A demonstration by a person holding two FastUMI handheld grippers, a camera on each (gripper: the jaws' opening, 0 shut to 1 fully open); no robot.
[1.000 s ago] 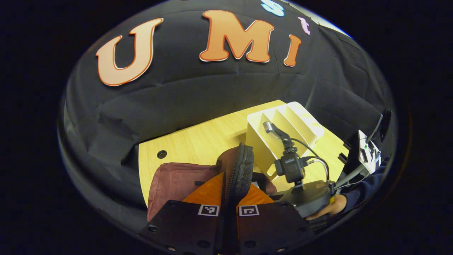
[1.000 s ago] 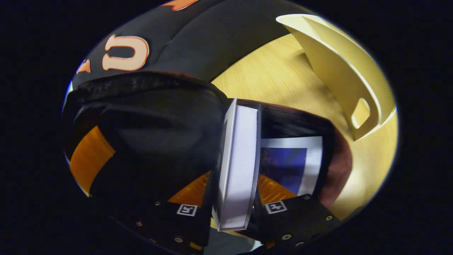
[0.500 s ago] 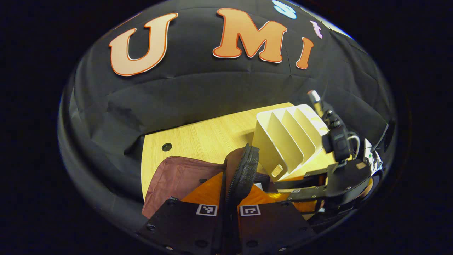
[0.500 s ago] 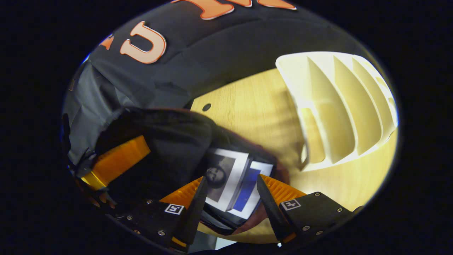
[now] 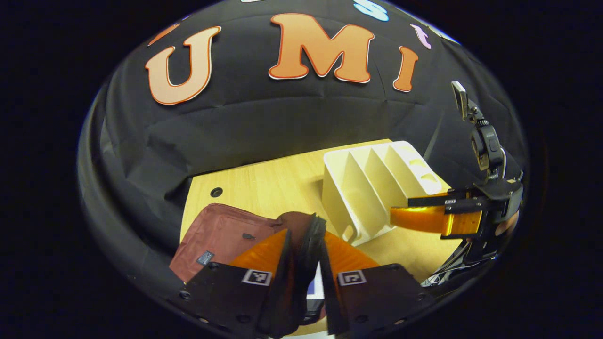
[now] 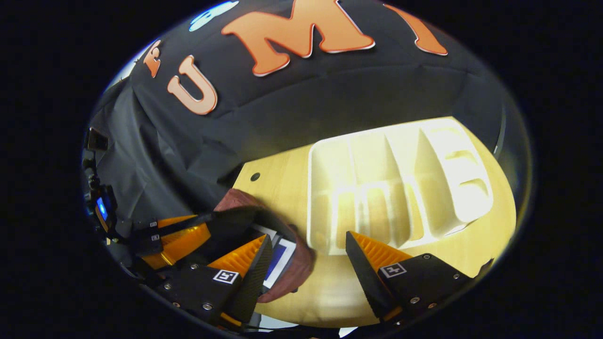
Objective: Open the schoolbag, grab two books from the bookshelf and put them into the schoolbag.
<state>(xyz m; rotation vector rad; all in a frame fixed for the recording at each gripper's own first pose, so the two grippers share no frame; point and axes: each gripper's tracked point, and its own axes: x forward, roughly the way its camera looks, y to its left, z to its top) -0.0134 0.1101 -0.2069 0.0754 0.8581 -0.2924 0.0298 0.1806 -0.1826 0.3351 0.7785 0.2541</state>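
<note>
L gripper (image 5: 306, 263) is pinching the schoolbag (image 5: 221, 233) flap, keeping the mouth open; books (image 6: 278, 256) are sitting inside, just beside the bookshelf (image 6: 391, 188). R gripper (image 6: 308, 268) is hanging spread, holding nothing.

The left gripper view sits low and close over the schoolbag (image 5: 221, 233), facing the booth wall across the table (image 5: 264, 188). The right gripper view looks down from higher on the right. Both share the bag, the table and the bookshelf (image 6: 395, 188).
</note>
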